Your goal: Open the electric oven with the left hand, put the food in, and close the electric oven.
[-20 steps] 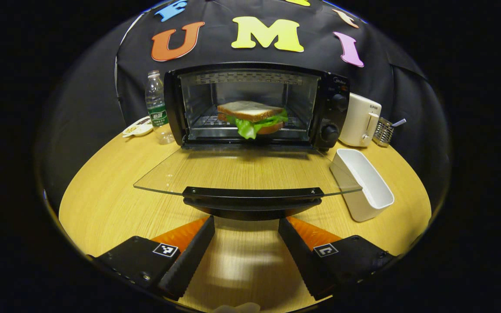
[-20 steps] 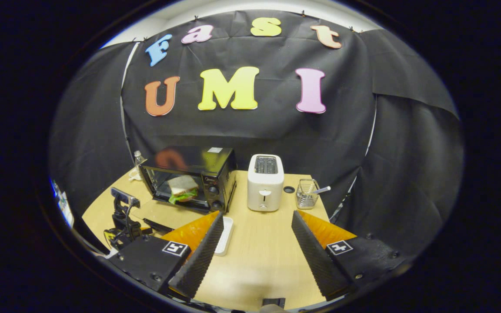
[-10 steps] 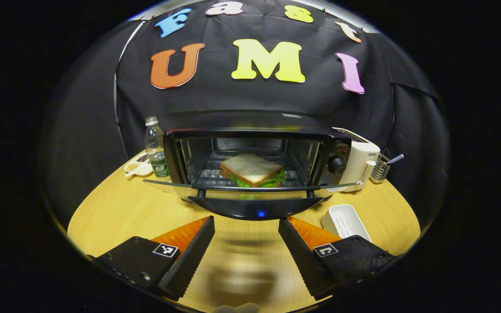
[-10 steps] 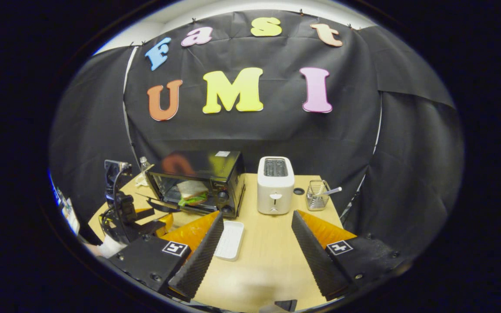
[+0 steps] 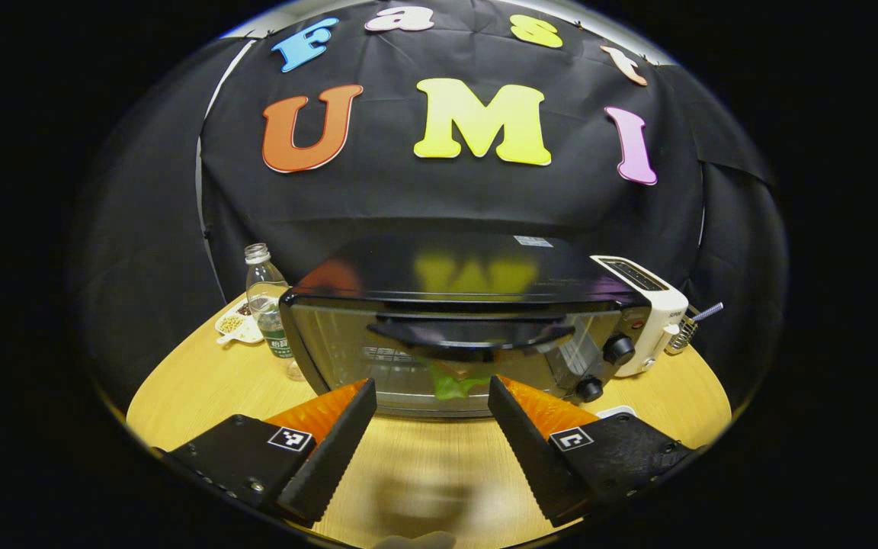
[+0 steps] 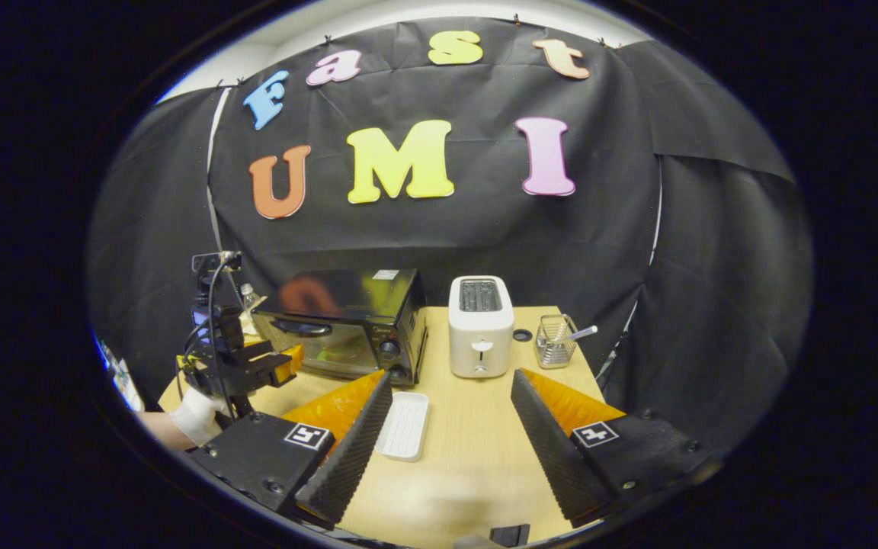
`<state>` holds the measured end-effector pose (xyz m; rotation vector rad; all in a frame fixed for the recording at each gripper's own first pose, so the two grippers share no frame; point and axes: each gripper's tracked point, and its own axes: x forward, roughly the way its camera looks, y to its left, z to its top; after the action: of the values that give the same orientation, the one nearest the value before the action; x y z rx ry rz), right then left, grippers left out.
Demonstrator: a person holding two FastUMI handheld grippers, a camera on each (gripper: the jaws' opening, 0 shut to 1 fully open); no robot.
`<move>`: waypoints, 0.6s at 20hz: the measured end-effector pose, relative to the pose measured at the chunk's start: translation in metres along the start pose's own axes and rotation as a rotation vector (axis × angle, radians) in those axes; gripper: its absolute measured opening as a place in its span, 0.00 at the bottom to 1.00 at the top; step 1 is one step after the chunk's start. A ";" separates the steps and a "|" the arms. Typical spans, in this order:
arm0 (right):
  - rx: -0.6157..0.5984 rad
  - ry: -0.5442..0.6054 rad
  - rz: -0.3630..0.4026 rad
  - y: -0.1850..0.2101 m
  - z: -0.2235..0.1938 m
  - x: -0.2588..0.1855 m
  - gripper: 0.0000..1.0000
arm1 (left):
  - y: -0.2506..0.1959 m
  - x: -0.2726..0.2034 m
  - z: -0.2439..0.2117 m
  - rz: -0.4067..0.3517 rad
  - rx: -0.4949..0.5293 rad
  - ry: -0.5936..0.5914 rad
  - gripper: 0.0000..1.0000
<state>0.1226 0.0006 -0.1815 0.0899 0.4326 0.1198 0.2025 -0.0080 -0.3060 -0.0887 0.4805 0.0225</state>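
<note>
The black electric oven (image 5: 454, 320) stands on the round wooden table (image 5: 203, 381), its glass door upright against the front with the handle (image 5: 469, 335) at the top. Through the glass I see the sandwich's green lettuce (image 5: 450, 383). My left gripper (image 5: 431, 385) is open just in front of the door, below the handle, with nothing between its fingers. In the right gripper view the oven (image 6: 347, 316) sits at the left, and the left gripper (image 6: 256, 366), held by a gloved hand (image 6: 195, 412), is at its door. My right gripper (image 6: 450, 377) is open and empty, well back over the table.
A white toaster (image 6: 479, 324) stands right of the oven, with a wire basket (image 6: 557, 339) beyond it. A white tray (image 6: 405, 423) lies in front of the oven's right end. A water bottle (image 5: 267, 305) and a small dish (image 5: 235, 326) sit left of the oven.
The oven door has swung up from lying flat to standing against the oven front. My left gripper rose and moved in with it. The right gripper has hardly moved.
</note>
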 end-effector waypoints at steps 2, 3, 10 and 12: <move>-0.002 -0.007 -0.008 -0.001 0.003 -0.001 0.90 | 0.003 0.000 -0.002 0.004 -0.004 0.004 0.96; -0.001 -0.008 -0.009 0.001 0.003 -0.002 1.00 | 0.005 -0.001 -0.002 0.004 -0.002 0.004 0.87; -0.005 -0.020 -0.010 0.013 0.005 -0.010 0.90 | -0.002 -0.038 0.017 -0.029 0.005 -0.042 0.95; -0.002 -0.029 -0.005 0.019 0.006 -0.015 1.00 | -0.008 -0.065 0.032 -0.060 0.011 -0.077 0.95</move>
<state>0.1100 0.0175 -0.1682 0.0885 0.4037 0.1134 0.1600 -0.0132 -0.2473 -0.0914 0.4005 -0.0353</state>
